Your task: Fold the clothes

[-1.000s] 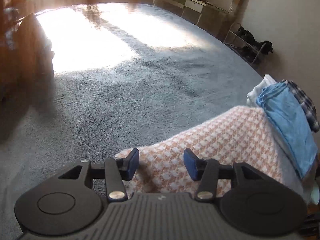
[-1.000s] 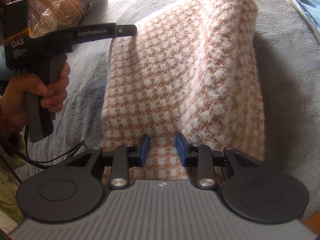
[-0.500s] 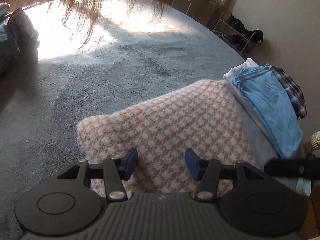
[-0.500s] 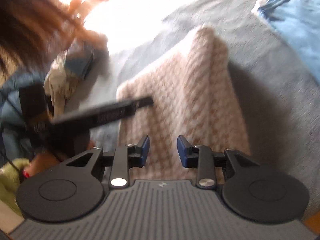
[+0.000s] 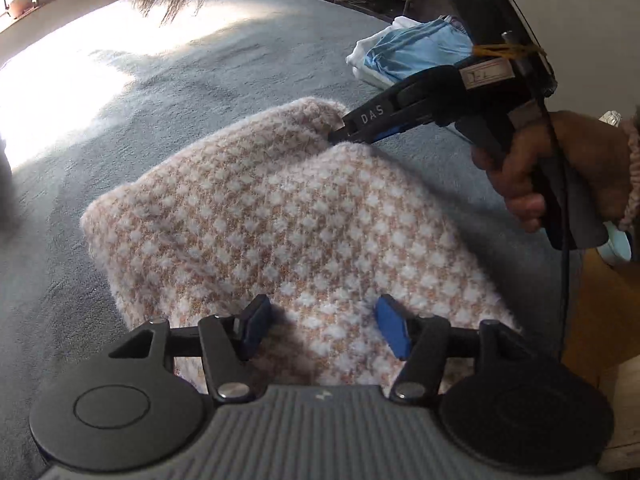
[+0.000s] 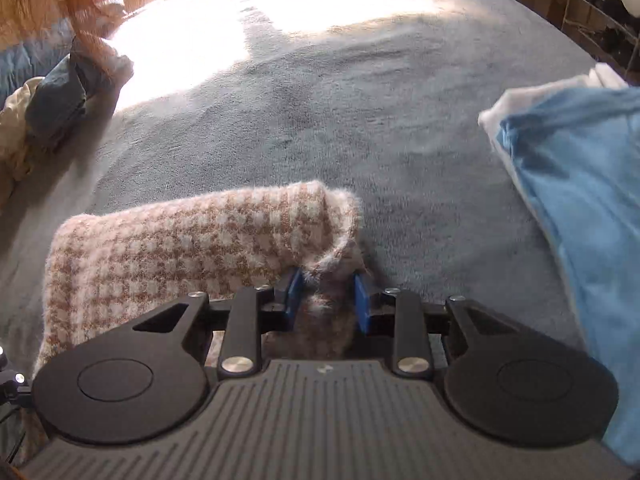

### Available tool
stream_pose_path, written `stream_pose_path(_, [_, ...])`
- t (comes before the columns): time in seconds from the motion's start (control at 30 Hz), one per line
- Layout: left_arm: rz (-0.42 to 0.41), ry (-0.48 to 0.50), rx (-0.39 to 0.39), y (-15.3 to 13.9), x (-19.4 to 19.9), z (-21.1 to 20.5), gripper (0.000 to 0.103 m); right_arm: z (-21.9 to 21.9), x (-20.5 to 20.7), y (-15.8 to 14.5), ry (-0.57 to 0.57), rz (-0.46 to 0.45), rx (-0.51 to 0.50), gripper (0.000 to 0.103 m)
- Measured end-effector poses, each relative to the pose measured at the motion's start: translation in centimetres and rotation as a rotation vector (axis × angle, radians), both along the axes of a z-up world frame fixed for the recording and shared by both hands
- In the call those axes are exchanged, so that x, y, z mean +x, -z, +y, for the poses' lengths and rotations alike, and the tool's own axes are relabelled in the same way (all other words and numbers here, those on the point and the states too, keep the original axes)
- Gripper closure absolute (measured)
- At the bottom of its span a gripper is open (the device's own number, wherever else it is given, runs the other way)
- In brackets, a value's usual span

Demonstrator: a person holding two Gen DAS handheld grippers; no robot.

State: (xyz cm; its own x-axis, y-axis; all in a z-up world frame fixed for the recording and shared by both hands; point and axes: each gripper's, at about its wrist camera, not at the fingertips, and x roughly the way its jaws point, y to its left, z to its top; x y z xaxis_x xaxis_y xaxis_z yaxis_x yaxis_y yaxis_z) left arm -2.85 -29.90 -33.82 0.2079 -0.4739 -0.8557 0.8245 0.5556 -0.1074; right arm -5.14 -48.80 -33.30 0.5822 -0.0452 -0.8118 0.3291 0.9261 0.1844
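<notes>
The checked knit (image 5: 280, 216) lies bunched on the grey carpet (image 5: 120, 128), near the blue pile (image 6: 580, 184). The right gripper (image 6: 326, 296) has its fingers closed around the far right corner; the left gripper (image 5: 320, 332) hovers wide apart, holding nothing. I judge a fold is in progress, and the left fingers should take the near edge next.

fuzzy pink-and-white houndstooth sweater (image 5: 288, 216), folded, lying on carpet

We see a sweater (image 5: 280, 216) checked in tan and white, a grey-blue carpet (image 5: 168, 92), a light blue garment (image 6: 580, 184) over a white one (image 6: 516, 100), and black grippers with blue pads (image 5: 390, 332)
</notes>
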Motion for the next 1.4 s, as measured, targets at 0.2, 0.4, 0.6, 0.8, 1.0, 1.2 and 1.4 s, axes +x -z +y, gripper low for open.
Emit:
stream_pose_path(0.2, [0.000,0.030,0.026,0.2,0.1,0.1,0.042,-2.3,-0.5,-5.0,0.039,-0.075,0.111,0.078])
stream_pose_path(0.4, [-0.001,0.048,0.059,0.0,0.0,-0.3,0.042,-2.8,2.6,-5.7,-0.033,-0.137,0.080,0.080])
stream_pose_path(0.6, [-0.010,0.055,0.070,-0.1,-0.3,-0.5,0.042,-3.1,3.1,-0.1,-0.120,-0.048,0.026,0.080])
stream_pose_path(0.8, [-0.004,0.043,0.067,-0.3,-0.4,-0.3,0.041,-3.8,-0.5,-5.8,-0.082,-0.144,0.035,0.080])
stream_pose_path(1.0, [0.003,0.033,0.044,-0.6,-0.4,0.1,0.040,2.0,-4.4,-7.0,-0.255,-0.144,0.125,0.079])
stream_pose_path(1.2, [0.059,-0.010,0.004,-2.2,0.0,2.0,0.041,8.2,-5.2,-1.8,-0.350,0.044,-0.105,0.079])
stream_pose_path(1.4, [0.152,-0.068,-0.042,-3.0,0.8,3.9,0.043,9.0,-7.6,-7.6,-0.281,-0.004,-0.078,0.083])
